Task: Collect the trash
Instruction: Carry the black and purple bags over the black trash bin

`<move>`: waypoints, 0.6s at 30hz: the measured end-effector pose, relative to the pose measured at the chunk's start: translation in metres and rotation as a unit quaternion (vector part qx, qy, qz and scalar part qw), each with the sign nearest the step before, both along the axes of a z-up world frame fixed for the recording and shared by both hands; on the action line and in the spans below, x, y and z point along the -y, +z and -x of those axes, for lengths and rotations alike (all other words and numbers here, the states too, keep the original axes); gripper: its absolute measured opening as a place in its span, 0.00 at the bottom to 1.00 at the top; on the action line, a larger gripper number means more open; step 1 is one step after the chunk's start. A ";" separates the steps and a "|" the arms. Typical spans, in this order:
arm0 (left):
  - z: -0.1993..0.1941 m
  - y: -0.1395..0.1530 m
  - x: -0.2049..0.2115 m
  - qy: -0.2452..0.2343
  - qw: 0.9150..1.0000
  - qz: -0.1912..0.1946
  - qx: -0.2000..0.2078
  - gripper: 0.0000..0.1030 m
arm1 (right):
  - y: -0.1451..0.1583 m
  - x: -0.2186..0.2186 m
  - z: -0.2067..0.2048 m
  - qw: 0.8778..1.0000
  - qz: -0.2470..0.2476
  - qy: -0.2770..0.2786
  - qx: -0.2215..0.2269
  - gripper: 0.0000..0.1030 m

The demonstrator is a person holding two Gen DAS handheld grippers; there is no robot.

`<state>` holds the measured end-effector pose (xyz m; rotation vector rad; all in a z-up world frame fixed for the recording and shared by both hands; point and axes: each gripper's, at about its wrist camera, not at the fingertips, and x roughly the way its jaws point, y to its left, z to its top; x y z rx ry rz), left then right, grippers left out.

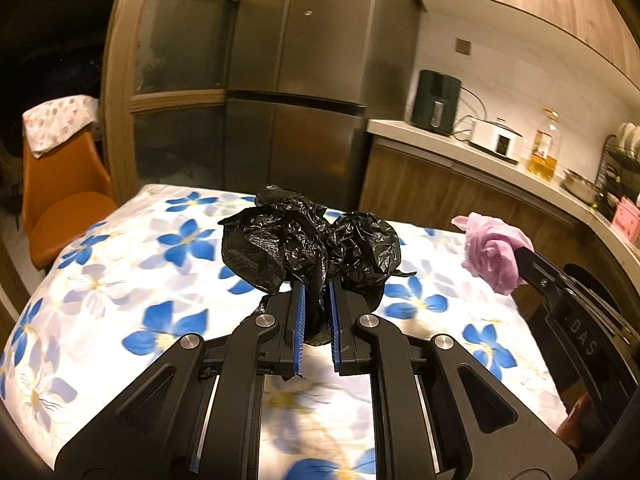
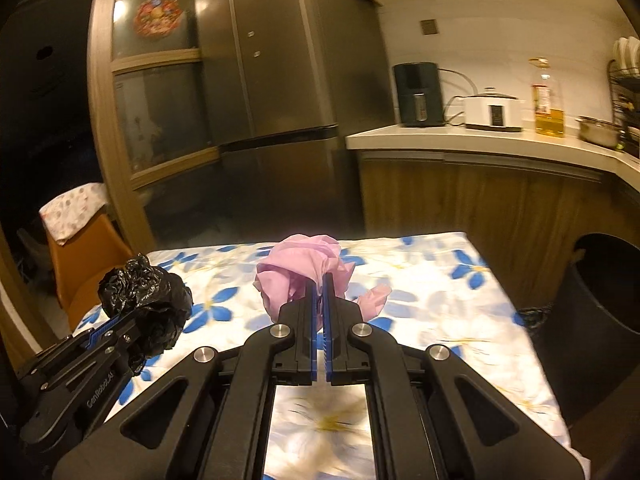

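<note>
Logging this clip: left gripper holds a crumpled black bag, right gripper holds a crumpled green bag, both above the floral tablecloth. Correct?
Not quite: the right gripper holds a pink bag, not green, as the right wrist view shows. The left gripper does hold the black bag above the floral tablecloth.

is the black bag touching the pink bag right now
Apart. The left wrist view shows the black bag in the left gripper and the pink bag in the right gripper, with tablecloth visible between them.

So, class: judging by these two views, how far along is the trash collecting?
Done: both pieces are picked up. In hand: the left hand-held gripper clamps a crumpled black plastic bag; the right hand-held gripper clamps a pink plastic bag. Left: dropping them, probably into the black bin.
</note>
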<state>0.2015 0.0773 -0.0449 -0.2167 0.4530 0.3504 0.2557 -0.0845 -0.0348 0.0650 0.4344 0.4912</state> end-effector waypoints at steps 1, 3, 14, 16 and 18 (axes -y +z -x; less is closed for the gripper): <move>-0.002 0.001 0.006 -0.006 1.000 -0.001 0.001 0.09 | 0.001 0.008 0.000 1.000 -0.001 -0.007 0.001 0.03; -0.008 0.002 0.016 -0.015 1.000 -0.004 0.001 0.09 | 0.002 0.021 0.000 1.000 -0.004 -0.019 0.001 0.03; -0.034 0.012 0.078 -0.081 0.996 -0.021 0.010 0.09 | 0.005 0.088 0.000 0.996 -0.009 -0.085 0.010 0.03; -0.040 0.015 0.092 -0.097 0.995 -0.025 0.013 0.09 | 0.006 0.102 0.002 0.995 -0.009 -0.099 0.013 0.03; -0.047 0.017 0.108 -0.112 0.993 -0.028 0.015 0.09 | 0.007 0.115 0.002 0.993 -0.009 -0.113 0.016 0.03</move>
